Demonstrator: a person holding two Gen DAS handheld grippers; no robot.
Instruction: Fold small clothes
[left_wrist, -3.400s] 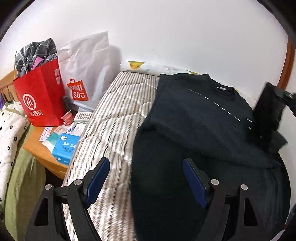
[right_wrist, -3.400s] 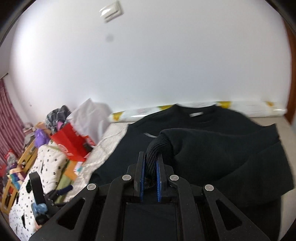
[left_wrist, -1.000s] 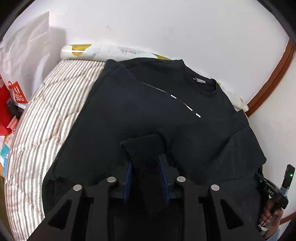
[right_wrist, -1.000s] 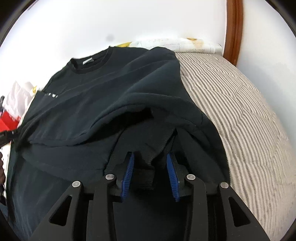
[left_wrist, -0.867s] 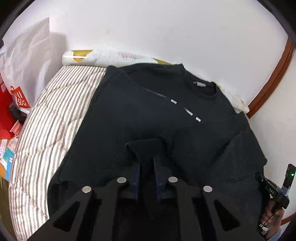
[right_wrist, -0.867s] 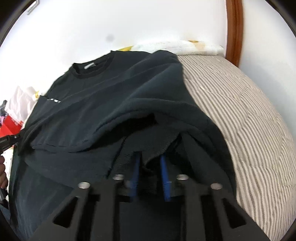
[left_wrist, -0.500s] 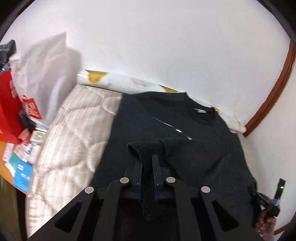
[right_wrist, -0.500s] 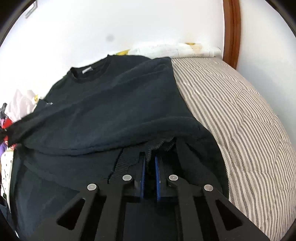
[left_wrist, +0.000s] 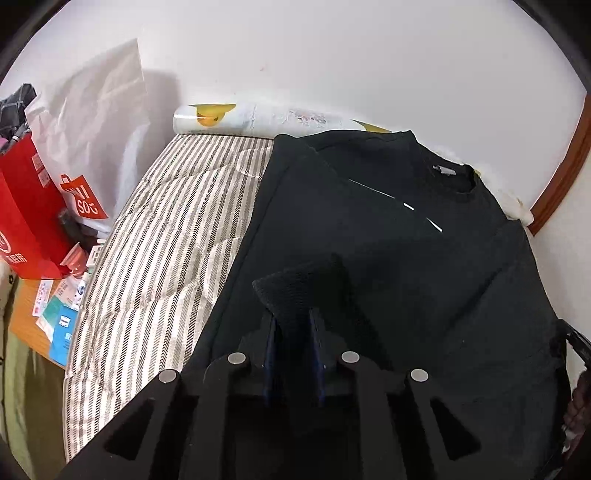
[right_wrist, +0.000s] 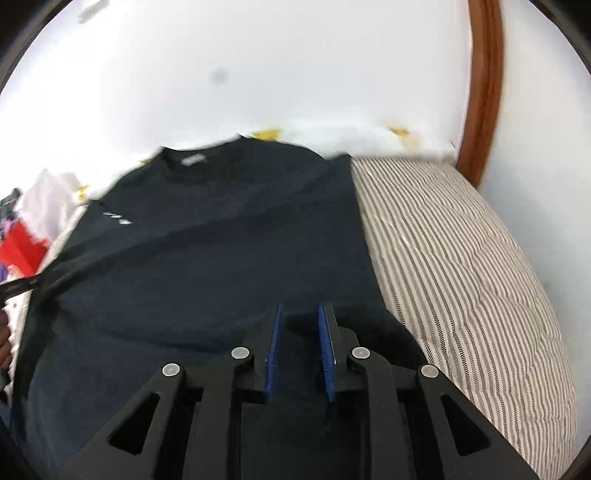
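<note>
I see the black long-sleeved knit sweater (left_wrist: 388, 258) flat on the striped bed (left_wrist: 166, 240), collar away. The left gripper (left_wrist: 293, 332) jaws, opening, straddle its hem; the right gripper (right_wrist: 300, 332) jaws open, nothing between.

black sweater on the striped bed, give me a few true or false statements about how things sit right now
1. The black knit sweater lies on the striped quilted mattress. True.
2. A fold of its fabric sits between the left gripper's jaws. True.
3. The red paper bag stands on the sweater. False: it stands off the mattress, beside a white bag.
4. The sweater's collar points away from the wall. False: it lies at the wall end.
5. Fabric fills the right gripper's jaws. False: the gap is empty as they open.
</note>
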